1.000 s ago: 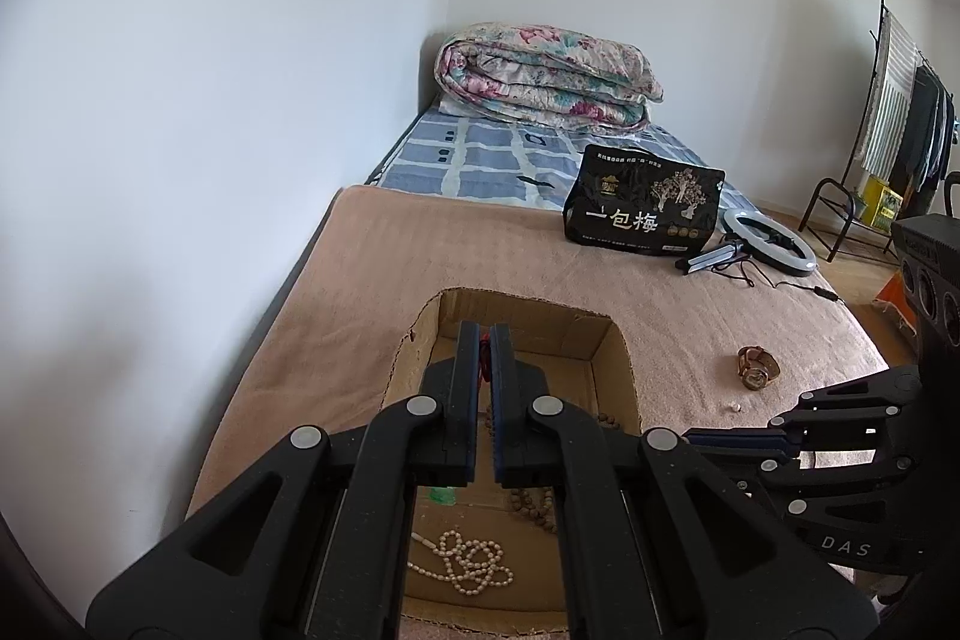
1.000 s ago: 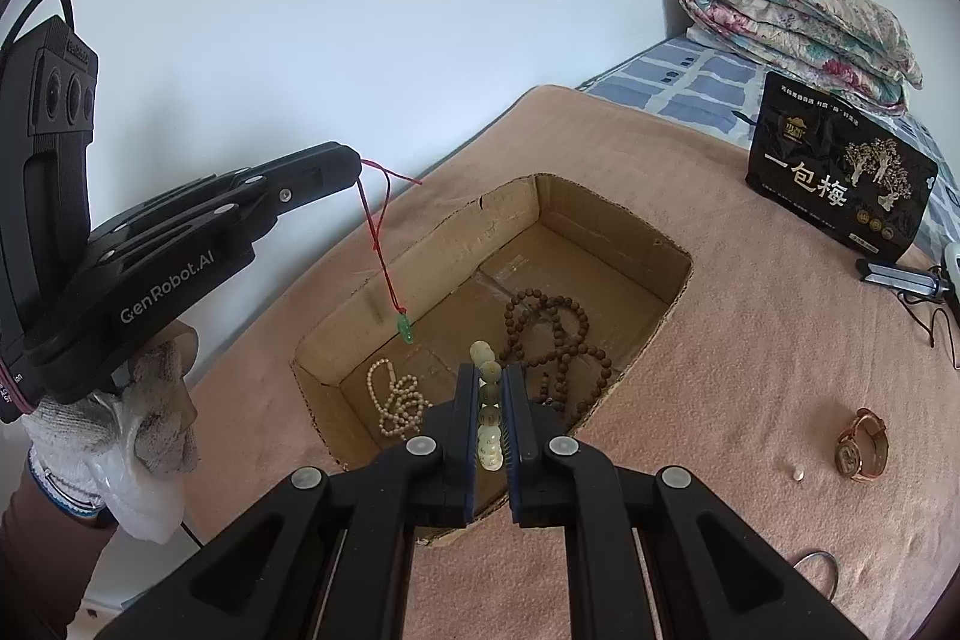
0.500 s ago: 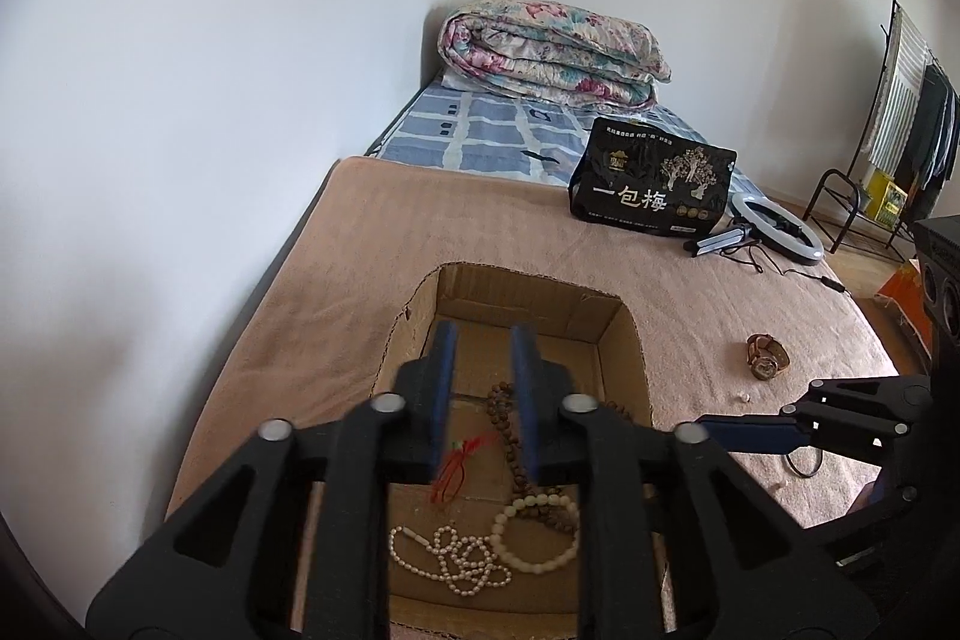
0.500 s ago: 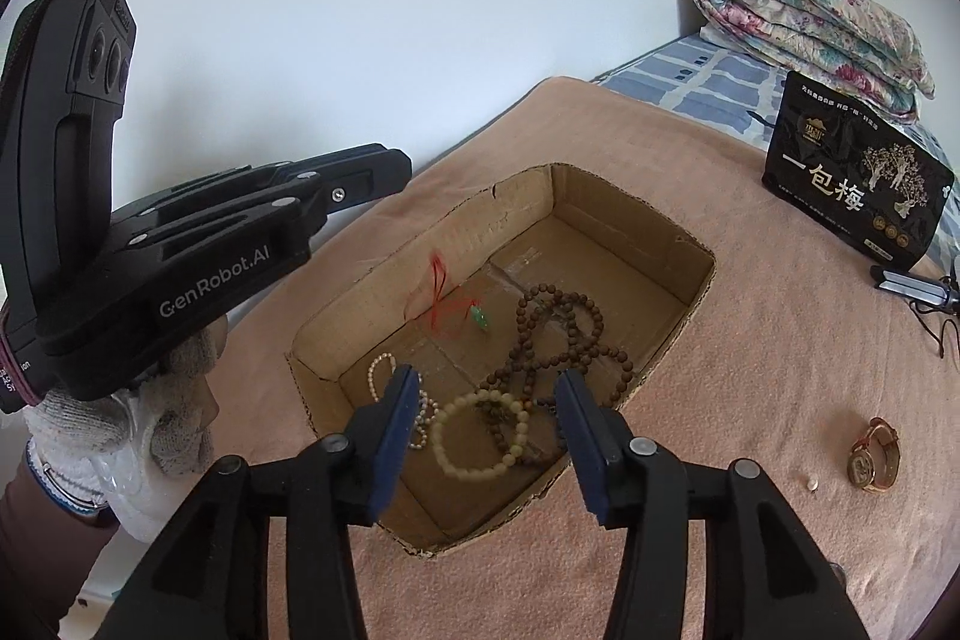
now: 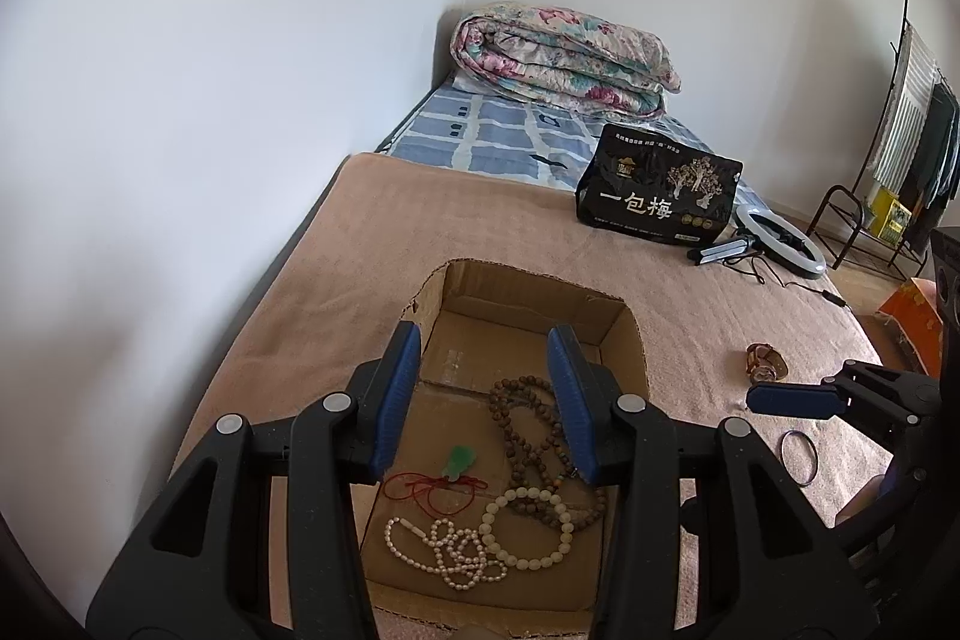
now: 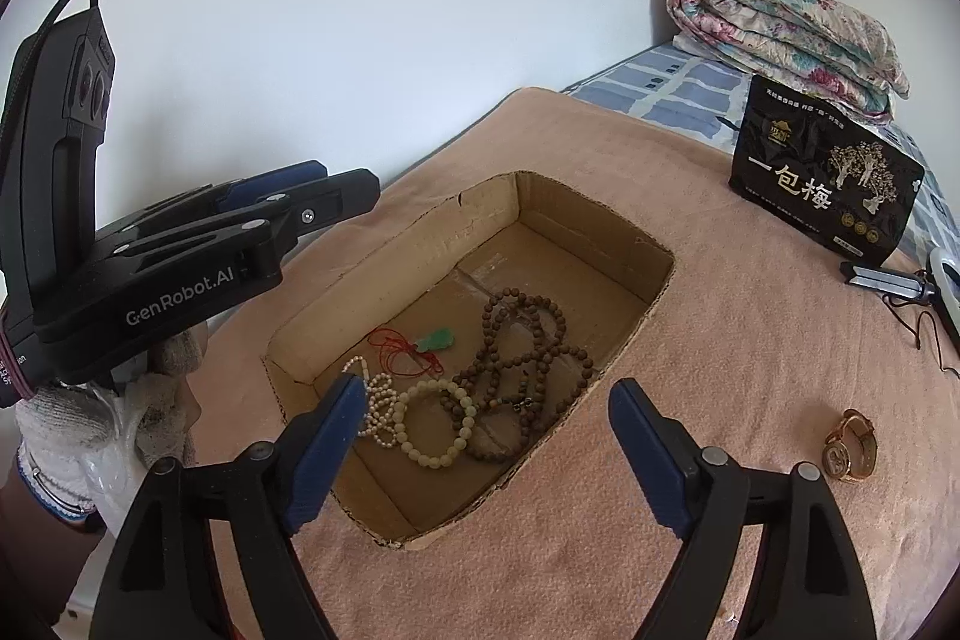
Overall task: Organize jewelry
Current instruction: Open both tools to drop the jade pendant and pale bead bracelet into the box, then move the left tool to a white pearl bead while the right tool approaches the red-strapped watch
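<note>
- Left wrist view: the left hand-held gripper [image 5: 483, 397] hangs over the cardboard box [image 5: 627, 322] with its blue-padded fingers spread wide and nothing between them.
- The box sits on a pink blanket [image 5: 492, 226] on the bed. Inside lie a green pendant [image 5: 461, 460] on a red cord, a white pearl necklace [image 5: 447, 553], a pale bead bracelet [image 5: 525, 526] and a long string of brown beads [image 5: 528, 436].
- To the right, on the blanket, a watch [image 5: 765, 363] lies near a thin bangle [image 5: 798, 449]. The tip of the right hand-held gripper [image 5: 792, 399] reaches in between them.
- Right wrist view: the right hand-held gripper [image 6: 486, 424] is also spread wide and empty, above the near edge of the box [image 6: 420, 244].
- The pendant [image 6: 435, 340], pearls [image 6: 378, 406], bracelet [image 6: 435, 424] and brown beads [image 6: 522, 352] all rest on the box floor. The bracelet overlaps both the pearls and the brown beads.
- The watch [image 6: 851, 445] lies on the blanket, outside the box, to the right.
- The left hand-held gripper [image 6: 324, 196] is at the left, open, held in a gloved hand [image 6: 90, 430].
</note>
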Tool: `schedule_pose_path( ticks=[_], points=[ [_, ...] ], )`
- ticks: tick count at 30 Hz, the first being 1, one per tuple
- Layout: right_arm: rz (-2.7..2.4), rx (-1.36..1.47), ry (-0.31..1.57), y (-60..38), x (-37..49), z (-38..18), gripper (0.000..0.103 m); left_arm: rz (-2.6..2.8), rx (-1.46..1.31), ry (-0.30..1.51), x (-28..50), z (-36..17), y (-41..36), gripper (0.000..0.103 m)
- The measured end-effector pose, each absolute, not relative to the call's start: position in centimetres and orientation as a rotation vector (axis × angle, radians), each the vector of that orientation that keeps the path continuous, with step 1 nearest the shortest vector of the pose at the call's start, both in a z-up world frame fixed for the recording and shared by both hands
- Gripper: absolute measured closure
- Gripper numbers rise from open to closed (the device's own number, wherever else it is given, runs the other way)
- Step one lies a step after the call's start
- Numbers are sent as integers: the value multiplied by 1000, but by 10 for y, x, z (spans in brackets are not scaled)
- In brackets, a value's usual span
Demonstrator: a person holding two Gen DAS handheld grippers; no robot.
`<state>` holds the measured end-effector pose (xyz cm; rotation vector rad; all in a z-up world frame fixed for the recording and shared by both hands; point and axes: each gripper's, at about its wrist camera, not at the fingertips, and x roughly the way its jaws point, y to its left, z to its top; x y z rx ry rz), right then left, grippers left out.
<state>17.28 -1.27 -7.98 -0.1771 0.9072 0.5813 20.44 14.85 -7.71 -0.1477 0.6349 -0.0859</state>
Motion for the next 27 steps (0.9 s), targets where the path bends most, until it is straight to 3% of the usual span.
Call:
schedule_pose_path(
  ticks=[10,16,20,27],
  points=[
    [495,-161,871,-58,171,-72,3,-127,-123,639,193,-74,126,58],
    [423,-130,854,-104,170,-66,1,-169,-105,650,189,-77,100,57],
    [364,-134,838,-137,168,-63,0,-200,-92,646,187,-77,80,48],
    [266,-152,821,-195,157,-60,0,-262,-76,660,190,-81,44,48]
  ],
)
